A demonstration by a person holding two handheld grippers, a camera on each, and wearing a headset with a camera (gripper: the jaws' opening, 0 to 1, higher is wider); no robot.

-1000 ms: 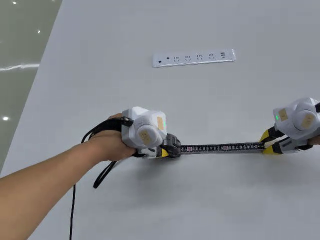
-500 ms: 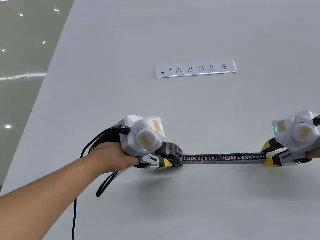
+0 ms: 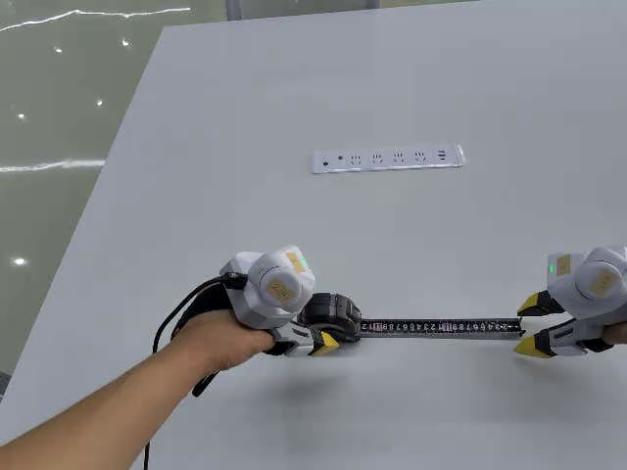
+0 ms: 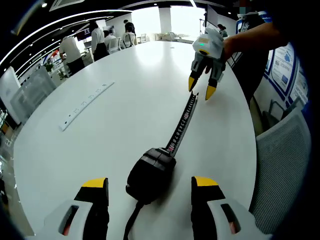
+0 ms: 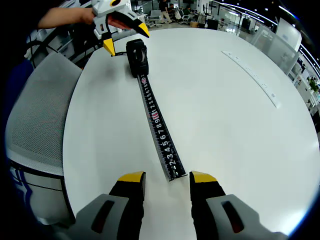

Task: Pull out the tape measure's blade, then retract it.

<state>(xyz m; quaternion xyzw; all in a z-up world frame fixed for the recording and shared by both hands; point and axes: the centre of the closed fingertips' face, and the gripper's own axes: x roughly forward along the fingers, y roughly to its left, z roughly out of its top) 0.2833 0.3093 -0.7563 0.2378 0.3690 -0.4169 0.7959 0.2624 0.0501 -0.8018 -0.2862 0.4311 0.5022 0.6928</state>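
Lying on the white table (image 3: 294, 245), the black tape measure (image 3: 329, 311) sits partly between the spread fingers of the left gripper (image 4: 150, 182), with a gap showing on either side of its case. Its blade (image 3: 441, 326) runs flat along the table to the right gripper (image 5: 167, 176), whose fingers also stand apart, the blade's tip at the mouth of the gap and not pinched. Farther off lies a white power strip (image 3: 388, 158).

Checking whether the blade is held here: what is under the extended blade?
Only the white table: the blade lies flat on it, its tip between the jaws of the open right gripper, untouched. The blade's underside is hidden.
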